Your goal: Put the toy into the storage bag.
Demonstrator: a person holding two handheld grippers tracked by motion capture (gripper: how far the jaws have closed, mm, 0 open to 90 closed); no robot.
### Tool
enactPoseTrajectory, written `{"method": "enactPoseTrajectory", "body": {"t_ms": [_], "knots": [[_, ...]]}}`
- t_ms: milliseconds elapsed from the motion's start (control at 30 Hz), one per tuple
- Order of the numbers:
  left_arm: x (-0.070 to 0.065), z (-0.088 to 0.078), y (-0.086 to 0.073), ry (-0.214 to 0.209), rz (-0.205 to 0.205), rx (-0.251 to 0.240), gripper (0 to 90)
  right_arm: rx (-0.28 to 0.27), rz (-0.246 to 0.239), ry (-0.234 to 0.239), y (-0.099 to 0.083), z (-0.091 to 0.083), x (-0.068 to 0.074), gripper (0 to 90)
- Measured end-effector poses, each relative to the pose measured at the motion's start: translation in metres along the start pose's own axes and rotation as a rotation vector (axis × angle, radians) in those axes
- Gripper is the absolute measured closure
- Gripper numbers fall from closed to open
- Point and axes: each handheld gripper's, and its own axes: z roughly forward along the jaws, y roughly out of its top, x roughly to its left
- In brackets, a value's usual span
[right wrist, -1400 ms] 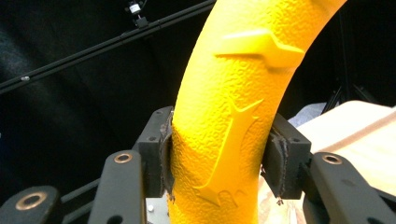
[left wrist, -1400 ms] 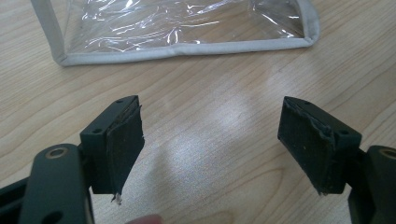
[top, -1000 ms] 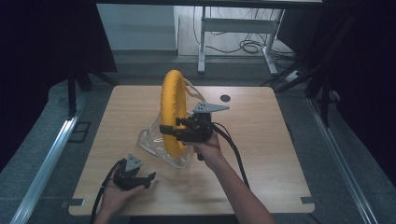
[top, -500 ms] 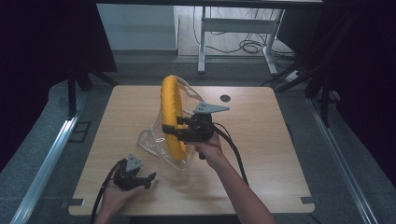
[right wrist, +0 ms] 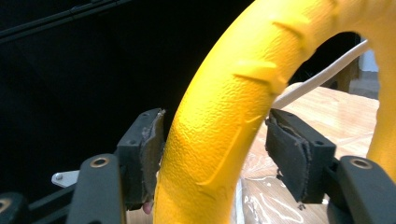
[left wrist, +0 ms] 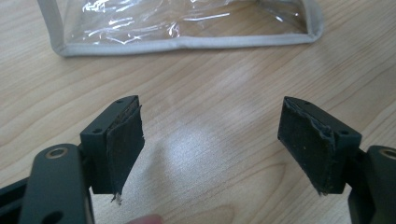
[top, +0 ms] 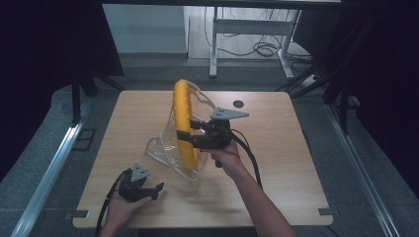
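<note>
Right claw (top: 190, 133): clamped around the rim of the yellow ring (top: 184, 123), one pad on each side of the tube; in the right gripper view the left pad touches it and the right pad sits just beside it; the grip looks firm enough to carry it
Left claw (top: 157, 187): jaws wide apart, nothing between them; resting low at the near left of the table (top: 291, 163), pointed toward the clear plastic bag (top: 165, 150)
Ring: upright on edge, its lower part inside the bag's open mouth, its upper part standing clear above
Step in hand: drawing the ring out of the bag, or seating it in; I cannot tell which
Next move: the free claw should pinch the bag's grey hem (left wrist: 187, 43) to pin it down; otherwise the bag may drag along with the ring
</note>
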Motion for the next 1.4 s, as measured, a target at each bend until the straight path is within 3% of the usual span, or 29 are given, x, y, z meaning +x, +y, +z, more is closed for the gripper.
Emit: {"method": "enactPoseTrajectory", "body": {"t_ms": [267,433,1133,1400], "knots": [[0.001,0.003,0.0,0.001,0.008,0.011,22.3,-0.005,-0.003,0.01,0.003,-0.01,-0.004,35.6],[0.0,0.003,-0.001,-0.001,0.017,0.013,22.3,0.008,-0.018,0.013,0.006,-0.019,-0.009,42.4],[-0.001,-0.001,-0.002,0.001,0.015,0.009,22.3,0.221,-0.087,-0.034,0.009,-0.031,-0.041,45.7],[-0.001,0.0,-0.002,0.001,0.02,0.014,22.3,0.254,-0.092,-0.047,0.008,-0.033,-0.046,45.7]]}}
